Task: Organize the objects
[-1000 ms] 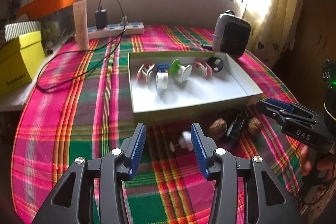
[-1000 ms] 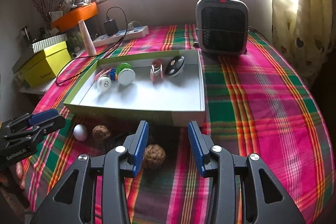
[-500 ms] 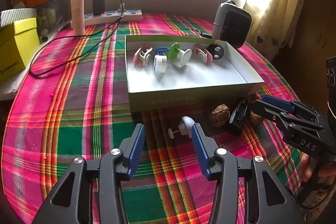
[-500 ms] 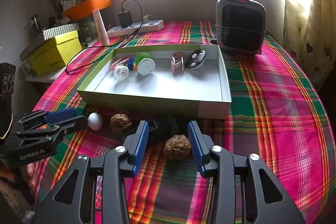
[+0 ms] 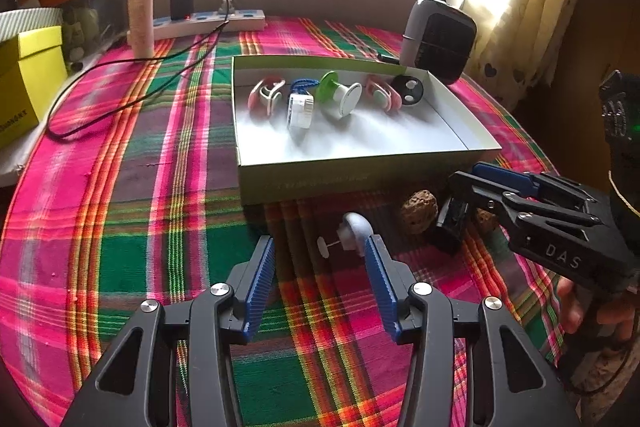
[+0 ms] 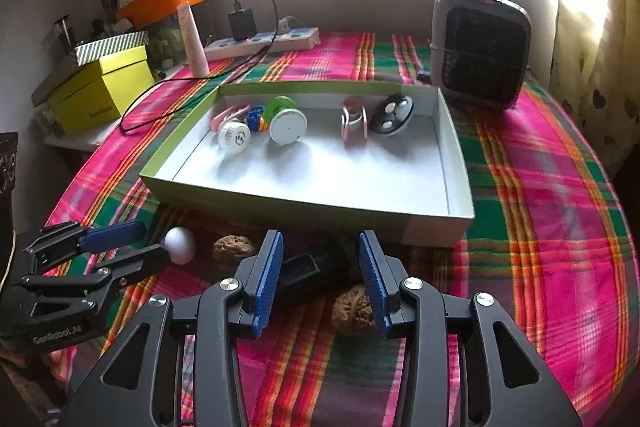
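A shallow green-sided box (image 5: 360,179) (image 6: 304,205) holds several small items along its far wall. In front of it on the plaid cloth lie a white hook-like piece (image 5: 352,233) (image 6: 180,245), two walnuts (image 5: 418,205) (image 6: 354,309) and a black clip-like block (image 5: 452,223) (image 6: 308,267). My left gripper (image 5: 318,247) is open, with the white piece just ahead between its fingertips. My right gripper (image 6: 320,247) is open, with the black block and one walnut between its fingers.
A small heater (image 6: 480,55) stands behind the box at the right. A power strip with charger and cable (image 5: 208,21), a tube (image 5: 141,9) and a yellow box (image 5: 24,79) sit at the back left. The round table's edge curves nearby.
Both grippers have moved forward and lower toward the objects in front of the box. The white piece and the walnut now sit closer to the fingertips. Jaws stayed open.
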Demonstrator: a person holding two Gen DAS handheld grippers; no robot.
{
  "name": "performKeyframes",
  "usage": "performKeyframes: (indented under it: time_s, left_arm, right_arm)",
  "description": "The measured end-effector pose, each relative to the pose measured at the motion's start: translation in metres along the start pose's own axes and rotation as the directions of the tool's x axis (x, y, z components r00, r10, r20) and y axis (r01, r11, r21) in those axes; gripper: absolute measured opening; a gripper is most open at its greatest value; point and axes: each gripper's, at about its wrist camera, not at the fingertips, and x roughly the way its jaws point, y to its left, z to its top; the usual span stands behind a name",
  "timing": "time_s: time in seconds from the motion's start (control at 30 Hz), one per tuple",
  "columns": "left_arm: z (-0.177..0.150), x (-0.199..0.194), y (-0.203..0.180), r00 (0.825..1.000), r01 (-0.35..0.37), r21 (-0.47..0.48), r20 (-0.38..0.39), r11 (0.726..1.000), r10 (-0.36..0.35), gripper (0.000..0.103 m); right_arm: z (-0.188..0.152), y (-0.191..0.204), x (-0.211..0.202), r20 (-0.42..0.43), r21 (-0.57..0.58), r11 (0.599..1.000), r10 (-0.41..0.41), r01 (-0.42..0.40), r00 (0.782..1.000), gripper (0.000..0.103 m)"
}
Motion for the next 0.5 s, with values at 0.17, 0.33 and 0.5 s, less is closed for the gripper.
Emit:
performKeyframes:
  time_s: [0.17, 0.33, 0.5]
  left_arm:
    - [0.0005, 0.0023, -0.0003, 1.0, 0.007, 0.005, -0.004, 1.0, -0.007, 0.045]
    - [0.0011, 0.0075, -0.0004, 1.0, -0.002, 0.014, -0.019, 1.0, 0.002, 0.045]
    - [0.0048, 0.0077, -0.0005, 1.0, -0.01, 0.026, -0.011, 1.0, 0.01, 0.045]
  right_arm:
    - [0.0023, -0.0024, 0.004, -0.02, 0.012, 0.999, 0.038, -0.038, 0.999, 0.041]
    - [0.0018, 0.0003, 0.0034, -0.034, -0.005, 0.996, 0.087, -0.087, 0.996, 0.041]
    - [-0.0006, 0.0069, 0.0022, -0.044, -0.041, 0.992, 0.113, -0.115, 0.993, 0.041]
